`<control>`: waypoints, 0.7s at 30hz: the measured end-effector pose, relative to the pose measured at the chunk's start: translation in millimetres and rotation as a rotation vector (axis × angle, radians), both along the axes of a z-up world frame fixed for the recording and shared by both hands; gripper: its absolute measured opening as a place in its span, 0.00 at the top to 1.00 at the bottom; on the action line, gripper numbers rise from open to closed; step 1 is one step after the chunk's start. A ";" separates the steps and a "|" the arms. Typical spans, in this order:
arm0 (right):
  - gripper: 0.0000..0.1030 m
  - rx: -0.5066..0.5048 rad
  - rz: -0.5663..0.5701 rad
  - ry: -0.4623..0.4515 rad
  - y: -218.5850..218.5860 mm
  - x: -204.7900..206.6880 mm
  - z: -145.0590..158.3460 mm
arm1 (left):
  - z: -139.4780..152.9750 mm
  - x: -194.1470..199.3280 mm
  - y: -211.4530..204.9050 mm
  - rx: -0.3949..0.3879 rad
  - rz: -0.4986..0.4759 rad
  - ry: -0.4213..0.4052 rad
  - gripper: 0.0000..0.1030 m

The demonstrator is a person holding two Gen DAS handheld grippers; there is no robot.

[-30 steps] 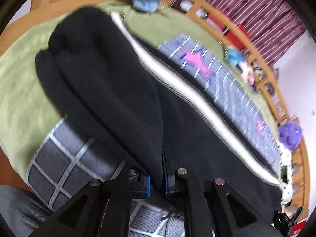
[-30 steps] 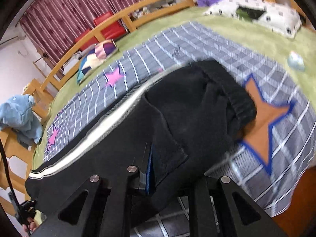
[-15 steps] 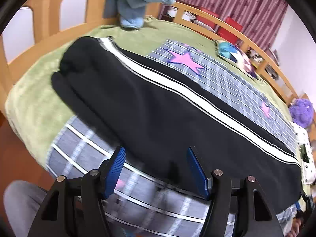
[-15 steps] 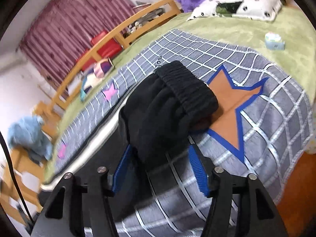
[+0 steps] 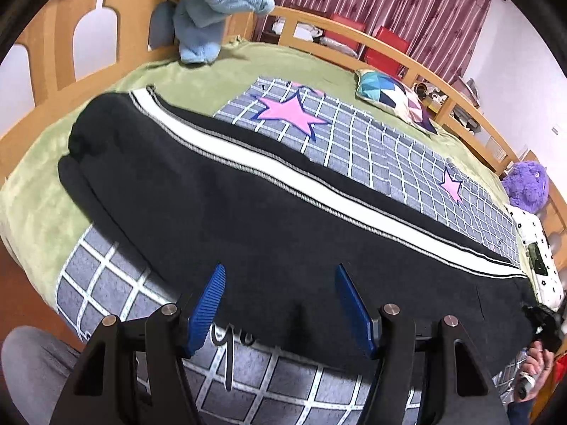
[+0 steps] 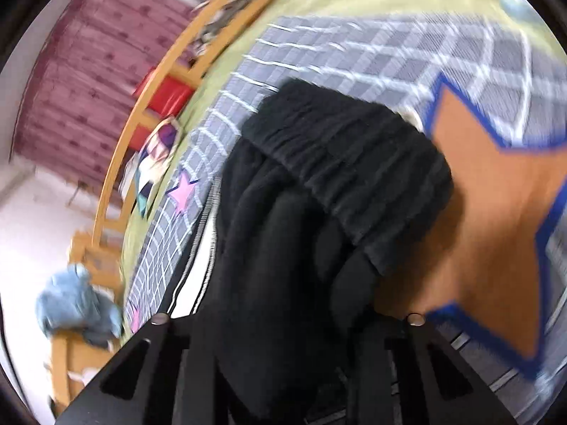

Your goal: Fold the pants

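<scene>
Black pants [image 5: 248, 209] with a white side stripe lie folded lengthwise across a grey checked blanket [image 5: 372, 141] on the bed. My left gripper [image 5: 280, 304] is open and empty at the pants' near edge. In the blurred right wrist view the ribbed waistband end of the pants [image 6: 340, 163] bunches up between the arms of my right gripper [image 6: 283, 336]. Its fingertips are hidden under the cloth, so I cannot tell its state.
The blanket lies on a green cover [image 5: 35, 191] inside a wooden bed frame [image 5: 53, 35]. A blue plush toy [image 5: 212, 7], a patterned cushion [image 5: 389, 95], a purple plush [image 5: 528, 184] and a white pillow [image 5: 538, 258] ring the bed. An orange star [image 6: 496, 219] lies beside the waistband.
Both grippers let go of the pants and opened. The left one drew back to the near edge. The right one pushed forward onto the waistband end, its view now tilted and blurred.
</scene>
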State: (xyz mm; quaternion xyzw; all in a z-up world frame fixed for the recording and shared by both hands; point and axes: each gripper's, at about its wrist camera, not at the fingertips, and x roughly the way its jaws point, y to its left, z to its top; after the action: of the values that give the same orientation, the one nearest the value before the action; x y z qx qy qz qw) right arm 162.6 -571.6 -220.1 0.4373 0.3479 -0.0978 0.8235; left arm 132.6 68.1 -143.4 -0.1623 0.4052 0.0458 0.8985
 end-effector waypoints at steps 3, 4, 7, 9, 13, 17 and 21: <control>0.82 -0.128 0.027 -0.133 -8.7 -13.9 40.1 | 3.8 -0.3 3.5 0.014 0.000 -0.005 0.39; 0.82 -0.174 0.013 -0.170 -9.9 -19.5 48.9 | 4.1 -3.1 6.6 0.012 0.000 -0.014 0.39; 0.72 -0.315 -0.004 -0.093 -5.7 -14.1 42.1 | -1.5 -7.9 17.6 -0.003 0.012 -0.016 0.39; 0.66 -0.304 0.053 0.071 -3.7 1.5 14.5 | -7.8 -7.1 25.9 -0.014 0.012 0.003 0.39; 0.49 -0.253 0.048 0.131 -8.6 -12.3 -2.2 | -10.3 -10.1 48.9 -0.013 0.036 0.003 0.39; 0.48 -0.301 -0.025 0.135 -3.6 -43.0 20.0 | -5.8 -9.7 82.5 0.012 0.074 -0.012 0.39; 0.48 -0.369 -0.034 0.148 18.7 -55.2 44.4 | 3.9 -1.9 129.0 0.092 0.128 -0.014 0.39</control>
State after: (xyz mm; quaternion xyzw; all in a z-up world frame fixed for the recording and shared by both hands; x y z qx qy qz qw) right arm 107.4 -552.9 -175.7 0.2763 0.3761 -0.2058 0.8602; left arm 130.8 197.1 -139.5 -0.1466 0.3853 0.1208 0.9030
